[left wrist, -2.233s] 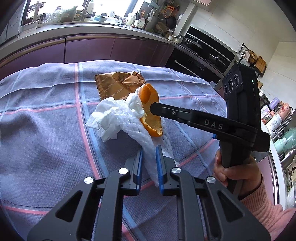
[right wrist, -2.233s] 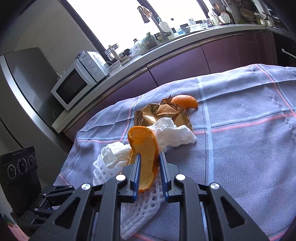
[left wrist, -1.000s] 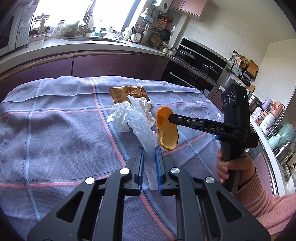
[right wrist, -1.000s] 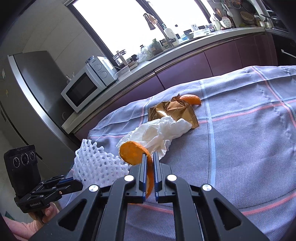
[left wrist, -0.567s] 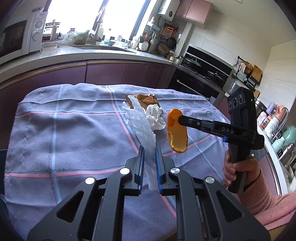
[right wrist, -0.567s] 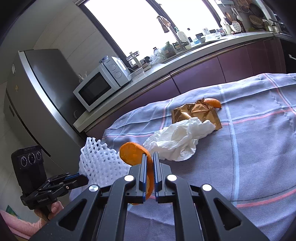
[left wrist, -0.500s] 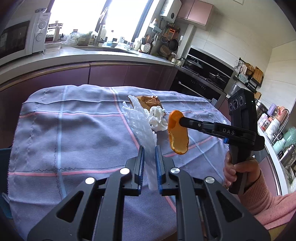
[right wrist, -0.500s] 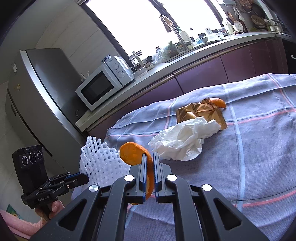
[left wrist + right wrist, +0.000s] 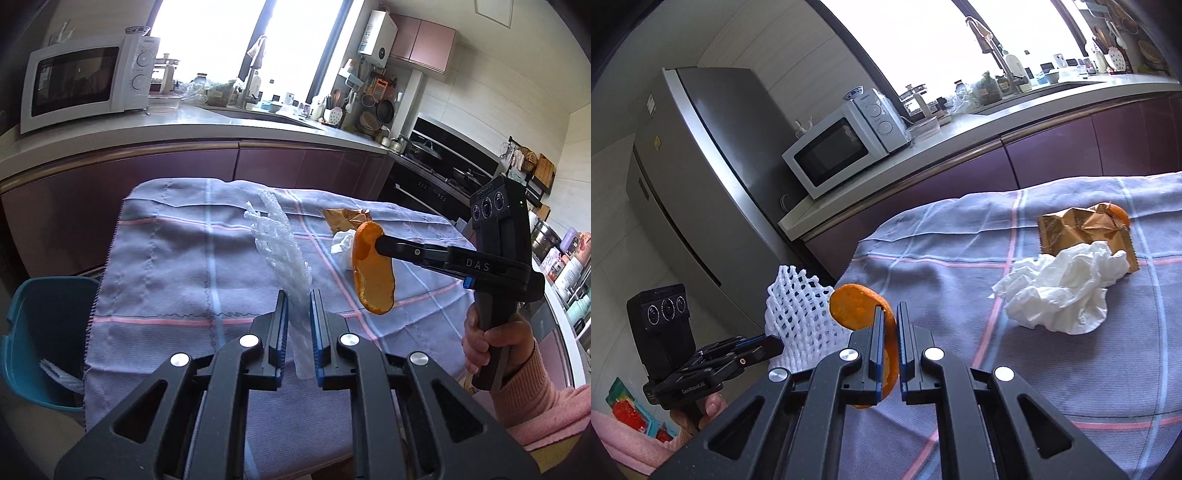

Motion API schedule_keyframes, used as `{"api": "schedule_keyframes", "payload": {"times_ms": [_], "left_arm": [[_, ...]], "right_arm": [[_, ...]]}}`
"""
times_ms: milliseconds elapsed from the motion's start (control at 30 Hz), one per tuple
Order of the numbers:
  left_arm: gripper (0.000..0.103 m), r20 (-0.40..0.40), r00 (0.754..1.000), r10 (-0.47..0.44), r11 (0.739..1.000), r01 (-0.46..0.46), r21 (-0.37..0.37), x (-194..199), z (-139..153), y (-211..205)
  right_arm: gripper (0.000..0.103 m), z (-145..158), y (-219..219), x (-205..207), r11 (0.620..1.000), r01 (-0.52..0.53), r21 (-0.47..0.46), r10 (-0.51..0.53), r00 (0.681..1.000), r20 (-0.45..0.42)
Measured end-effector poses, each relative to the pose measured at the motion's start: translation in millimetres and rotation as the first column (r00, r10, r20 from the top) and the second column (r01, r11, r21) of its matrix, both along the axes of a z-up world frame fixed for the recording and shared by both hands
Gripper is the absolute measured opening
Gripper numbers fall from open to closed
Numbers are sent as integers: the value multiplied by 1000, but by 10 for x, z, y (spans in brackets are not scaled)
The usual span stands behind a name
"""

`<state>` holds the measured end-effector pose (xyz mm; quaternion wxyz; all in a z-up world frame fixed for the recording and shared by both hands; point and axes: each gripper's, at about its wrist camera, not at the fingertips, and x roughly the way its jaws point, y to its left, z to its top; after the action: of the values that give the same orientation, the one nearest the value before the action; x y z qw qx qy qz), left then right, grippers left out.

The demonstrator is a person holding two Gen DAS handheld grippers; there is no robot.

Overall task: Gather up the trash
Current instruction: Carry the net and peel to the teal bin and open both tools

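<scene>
My left gripper [image 9: 297,308] is shut on a white foam fruit net [image 9: 280,251] and holds it above the near left part of the table; the net also shows in the right wrist view [image 9: 798,317]. My right gripper [image 9: 890,325] is shut on an orange peel [image 9: 855,306], held in the air just right of the net [image 9: 371,275]. A crumpled white tissue [image 9: 1067,291], a gold wrapper [image 9: 1082,225] and a second orange peel [image 9: 1119,214] behind it lie on the purple checked tablecloth [image 9: 942,280].
A teal bin [image 9: 44,332] with something white inside stands on the floor by the table's left edge. Behind the table runs a counter with a microwave [image 9: 85,81] and a sink. A fridge [image 9: 698,184] stands at the left end.
Both grippers have lifted their loads off the table and drawn back toward its left edge. The teal bin has come into the left wrist view.
</scene>
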<state>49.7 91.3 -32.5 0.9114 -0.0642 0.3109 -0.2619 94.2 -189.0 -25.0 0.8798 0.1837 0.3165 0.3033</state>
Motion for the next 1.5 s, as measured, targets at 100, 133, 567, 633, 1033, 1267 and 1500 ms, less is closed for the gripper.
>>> {"api": "schedule_keyframes", "payload": {"times_ms": [100,133,567,633,1033,1267,1500], "left_arm": [[12,5,999,36,999,-36,3,-39,17,155],[12,5,999,45,999,-45,3,-48,25,206],[12,20,986,165,986,-166,26,-142,118,651],[12,22,983,182,983,-183,27,-158,123,729],[12,35,959,280,959,-281,23,-180,165,1118],[12,32,945,324,945,-325,25,-200,146,1319],[12,33,933,359,932,-360,32,-194,147,1469]], "right_arm": [[6,9,142,31,1000,-30,-2,30,1000,-2],[6,10,191,44,999,-41,-2,41,999,-3],[6,33,751,193,989,-146,-10,146,989,-10],[6,36,836,216,987,-160,-13,160,987,-12],[6,57,1292,334,972,-235,-16,235,972,-19],[6,74,1542,392,961,-276,-17,276,961,-26],[6,85,1771,441,950,-312,-18,311,950,-31]]}}
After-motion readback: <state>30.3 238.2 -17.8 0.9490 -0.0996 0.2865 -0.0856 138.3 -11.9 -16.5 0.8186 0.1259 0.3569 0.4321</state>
